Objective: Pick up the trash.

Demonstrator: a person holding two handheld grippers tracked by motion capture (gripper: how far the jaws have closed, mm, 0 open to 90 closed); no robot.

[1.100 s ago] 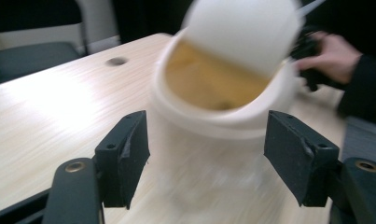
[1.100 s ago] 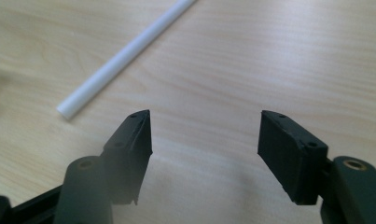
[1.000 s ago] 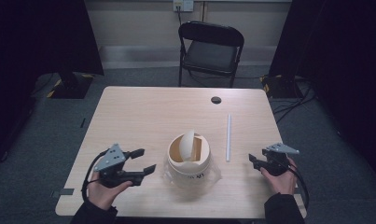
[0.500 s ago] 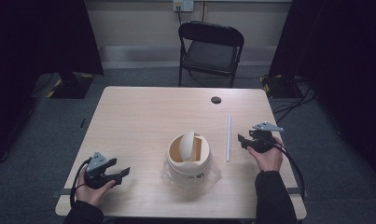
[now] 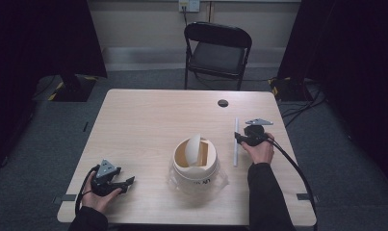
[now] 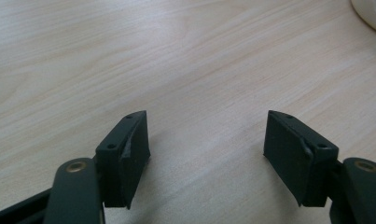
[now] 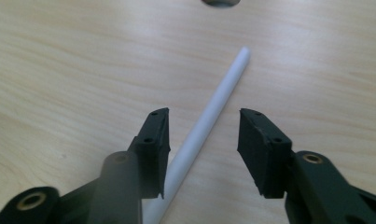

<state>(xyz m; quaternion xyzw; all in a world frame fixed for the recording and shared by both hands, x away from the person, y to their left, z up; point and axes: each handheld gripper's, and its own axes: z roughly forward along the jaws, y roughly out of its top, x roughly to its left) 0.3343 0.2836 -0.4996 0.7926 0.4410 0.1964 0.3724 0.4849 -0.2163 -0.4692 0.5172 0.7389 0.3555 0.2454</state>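
Observation:
A thin white straw (image 5: 236, 144) lies on the wooden table (image 5: 148, 125), right of a white tub (image 5: 195, 163) that has a curved white piece leaning inside it and clear plastic around its base. My right gripper (image 5: 239, 138) is at the straw's middle. In the right gripper view the straw (image 7: 223, 91) runs between the jaws of my right gripper (image 7: 203, 116), nearer the left one; the jaws have just been closing and the pads do not press on it. My left gripper (image 5: 125, 179) rests low near the table's front left, open over bare wood (image 6: 206, 119).
A round cable hole (image 5: 223, 103) sits in the table beyond the straw. A black folding chair (image 5: 219, 48) stands behind the far edge. The tub's rim (image 6: 370, 14) shows at the top right of the left gripper view. Cables trail from both grippers.
My right hand has moved forward and left from the table's near right to the straw, and its jaws have narrowed. My left hand has sunk and drawn back toward the front left edge.

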